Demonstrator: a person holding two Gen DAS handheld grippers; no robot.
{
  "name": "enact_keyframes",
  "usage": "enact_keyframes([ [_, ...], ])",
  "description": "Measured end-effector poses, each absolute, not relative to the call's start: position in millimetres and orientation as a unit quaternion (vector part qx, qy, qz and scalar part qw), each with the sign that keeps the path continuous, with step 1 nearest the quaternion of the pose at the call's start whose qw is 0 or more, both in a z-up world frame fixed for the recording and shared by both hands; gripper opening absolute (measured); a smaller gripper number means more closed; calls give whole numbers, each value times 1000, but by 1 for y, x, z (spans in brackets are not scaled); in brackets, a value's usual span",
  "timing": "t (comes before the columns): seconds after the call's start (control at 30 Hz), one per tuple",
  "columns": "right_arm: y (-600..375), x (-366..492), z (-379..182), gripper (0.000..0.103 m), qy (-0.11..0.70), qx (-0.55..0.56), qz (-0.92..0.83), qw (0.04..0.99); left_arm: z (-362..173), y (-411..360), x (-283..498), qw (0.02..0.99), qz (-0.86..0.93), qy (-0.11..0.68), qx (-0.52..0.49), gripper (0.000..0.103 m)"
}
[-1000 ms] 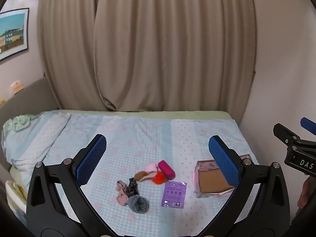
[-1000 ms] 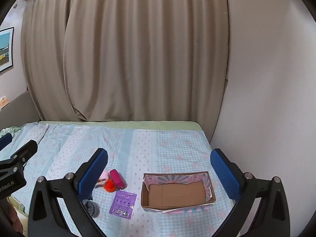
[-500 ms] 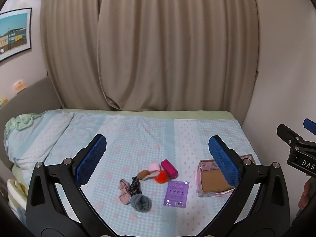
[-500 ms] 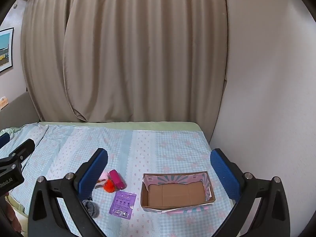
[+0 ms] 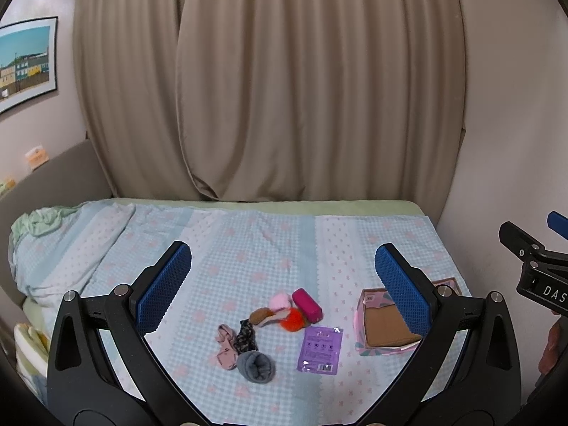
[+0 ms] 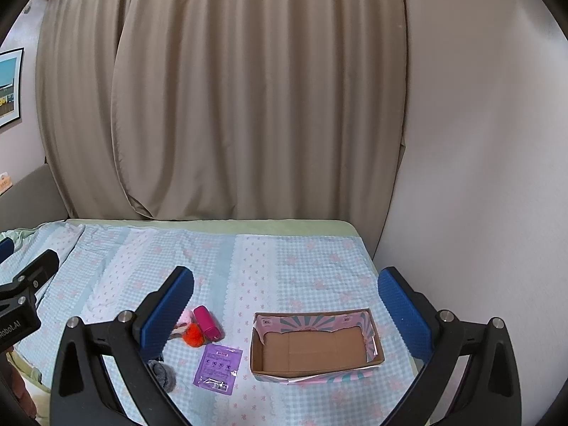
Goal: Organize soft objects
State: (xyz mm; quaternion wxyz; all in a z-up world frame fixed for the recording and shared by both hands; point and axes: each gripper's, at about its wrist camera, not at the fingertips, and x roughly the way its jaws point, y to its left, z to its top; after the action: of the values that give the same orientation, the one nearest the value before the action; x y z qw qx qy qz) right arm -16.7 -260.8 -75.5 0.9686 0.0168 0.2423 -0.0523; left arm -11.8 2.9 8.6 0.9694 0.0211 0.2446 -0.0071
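Both my grippers, left [image 5: 282, 277] and right [image 6: 285, 300], gape wide and empty; the sock pile [image 5: 248, 348] lies ahead of my left one, the box [image 6: 316, 349] ahead of my right.

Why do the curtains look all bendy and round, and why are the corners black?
Left wrist view: the fisheye lens bulges the curtains and darkens the corners; light is soft and the socks look sharp. Right wrist view: same bulge, the wall curves, the box is clear, no glare.
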Motion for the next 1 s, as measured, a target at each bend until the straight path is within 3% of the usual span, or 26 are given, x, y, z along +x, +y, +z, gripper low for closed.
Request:
enact_keyframes([
  [1.0, -259, -13, -77, 103, 243, 18, -55, 968, 8, 3, -8, 970, -7, 241, 22, 102],
])
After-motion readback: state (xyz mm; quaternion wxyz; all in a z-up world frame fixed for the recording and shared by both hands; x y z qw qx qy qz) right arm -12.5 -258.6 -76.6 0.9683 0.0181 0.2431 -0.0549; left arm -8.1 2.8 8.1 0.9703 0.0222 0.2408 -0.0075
